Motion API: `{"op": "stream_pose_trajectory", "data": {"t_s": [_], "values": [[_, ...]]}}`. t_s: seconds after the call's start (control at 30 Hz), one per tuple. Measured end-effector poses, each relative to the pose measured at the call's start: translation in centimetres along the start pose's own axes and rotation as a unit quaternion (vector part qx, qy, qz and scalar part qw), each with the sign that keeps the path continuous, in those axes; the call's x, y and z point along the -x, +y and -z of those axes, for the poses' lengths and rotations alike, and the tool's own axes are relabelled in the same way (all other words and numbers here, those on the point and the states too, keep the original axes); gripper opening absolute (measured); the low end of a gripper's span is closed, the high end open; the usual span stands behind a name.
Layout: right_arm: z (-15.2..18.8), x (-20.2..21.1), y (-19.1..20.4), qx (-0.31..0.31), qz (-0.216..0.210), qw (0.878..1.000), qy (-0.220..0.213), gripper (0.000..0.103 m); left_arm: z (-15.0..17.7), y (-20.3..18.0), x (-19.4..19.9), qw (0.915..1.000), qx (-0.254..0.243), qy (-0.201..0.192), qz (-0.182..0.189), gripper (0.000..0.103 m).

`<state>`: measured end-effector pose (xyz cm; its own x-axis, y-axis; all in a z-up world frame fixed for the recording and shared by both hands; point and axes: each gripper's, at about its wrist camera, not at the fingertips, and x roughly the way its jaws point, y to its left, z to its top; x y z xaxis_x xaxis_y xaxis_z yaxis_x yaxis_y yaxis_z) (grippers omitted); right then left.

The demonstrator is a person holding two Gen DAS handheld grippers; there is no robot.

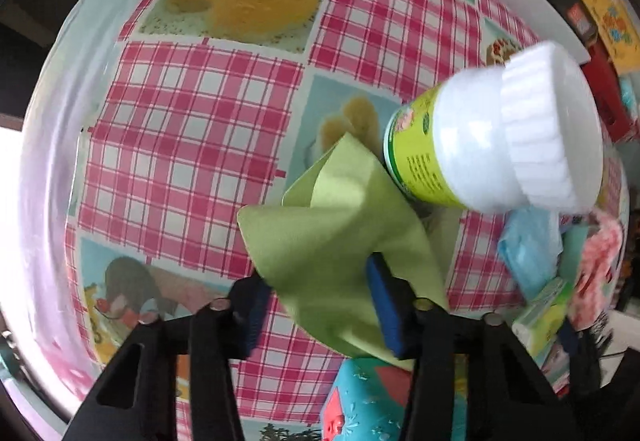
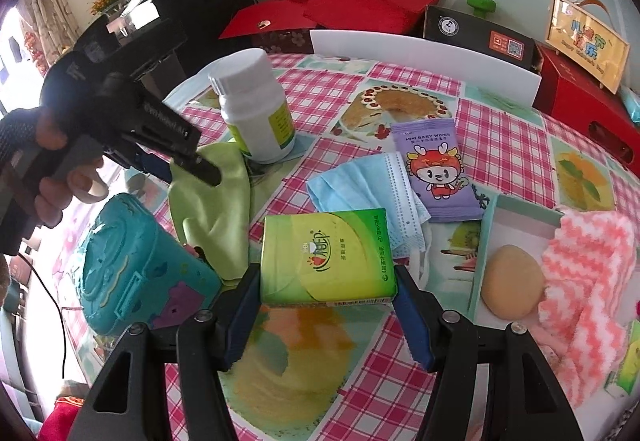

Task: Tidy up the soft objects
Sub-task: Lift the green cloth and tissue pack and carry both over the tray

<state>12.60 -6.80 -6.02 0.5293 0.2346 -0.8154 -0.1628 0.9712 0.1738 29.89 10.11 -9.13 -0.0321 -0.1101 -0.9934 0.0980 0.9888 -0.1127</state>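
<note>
the right gripper (image 2: 326,305) is clamped on a green tissue pack (image 2: 326,257), its blue pads pressing the pack's two lower sides, with the checked tablecloth (image 2: 360,373) below. just beyond the pack lies a blue face mask (image 2: 360,185), and past that, touching the mask, a purple wipes packet (image 2: 438,169). to the right of the gripper is a shallow box (image 2: 516,217) holding a tan puff (image 2: 512,281), with a pink and white cloth (image 2: 588,281) draped over its right side. to the left of the gripper sits a teal case (image 2: 136,265); whether the pack touches the table i cannot tell.

the left gripper (image 1: 320,301) holds a green cloth (image 1: 336,241): the cloth bunches between the blue pads, the right pad (image 1: 386,305) pressed into its folds. the pads look fairly wide apart, so how firm the grip is i cannot tell. in the right wrist view this gripper (image 2: 188,167) is seen from the side, tips in the cloth (image 2: 212,201), which hangs down to the table beside the teal case. just ahead and to the right of the left gripper stands a white bottle (image 1: 480,137) with a green label and ribbed cap, its base touching the cloth's edge. further right, at the view's edge, are the mask (image 1: 528,253) and the tissue pack (image 1: 540,317).
</note>
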Motion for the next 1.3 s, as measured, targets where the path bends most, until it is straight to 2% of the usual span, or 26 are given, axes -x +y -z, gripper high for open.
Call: {"op": "stream_pose_trajectory", "data": {"t_s": [0.1,0.13,0.17,0.27,0.5,0.57,0.7,0.83,0.9,1.03,1.3], "values": [[0.0,0.2,-0.1,-0.002,0.000,1.000,-0.002,0.066,0.5,-0.6,0.0,0.9999,-0.010,-0.004,0.006,0.021],[0.0,0.3,-0.2,-0.003,-0.001,1.000,-0.003,0.066,0.8,-0.8,-0.1,0.9998,-0.011,-0.003,0.014,0.008],[0.0,0.3,-0.3,-0.004,-0.001,1.000,-0.004,0.066,1.0,-0.9,-0.2,0.9996,-0.009,-0.002,0.026,0.006],[0.0,0.4,-0.4,-0.005,-0.001,1.000,-0.005,0.066,1.7,-1.0,-0.1,0.9993,-0.012,-0.019,0.031,0.003],[0.0,0.6,-0.4,-0.007,-0.002,1.000,-0.008,0.066,4.2,2.7,0.4,0.9907,0.029,-0.064,0.117,0.003],[0.0,0.7,-0.4,-0.009,-0.003,1.000,-0.009,0.066,5.2,4.0,0.6,0.9840,0.042,-0.081,0.153,0.003],[0.1,0.7,-0.5,-0.012,-0.004,1.000,-0.009,0.066,7.0,6.5,1.3,0.9646,0.077,-0.120,0.222,0.003],[0.1,0.8,-0.5,-0.014,-0.005,1.000,-0.011,0.066,8.7,8.6,2.9,0.9382,0.100,-0.172,0.283,0.002],[0.2,0.9,-0.5,-0.016,-0.005,1.000,-0.012,0.066,9.0,8.9,4.1,0.9341,0.104,-0.194,0.281,0.002],[0.3,1.0,-0.6,-0.019,-0.006,1.000,-0.014,0.066,11.2,10.5,6.3,0.9161,0.118,-0.237,0.301,0.002],[0.2,2.4,-0.9,-0.027,-0.006,0.999,-0.033,0.066,13.1,9.1,11.3,0.8931,0.110,-0.313,0.304,0.002]]}}
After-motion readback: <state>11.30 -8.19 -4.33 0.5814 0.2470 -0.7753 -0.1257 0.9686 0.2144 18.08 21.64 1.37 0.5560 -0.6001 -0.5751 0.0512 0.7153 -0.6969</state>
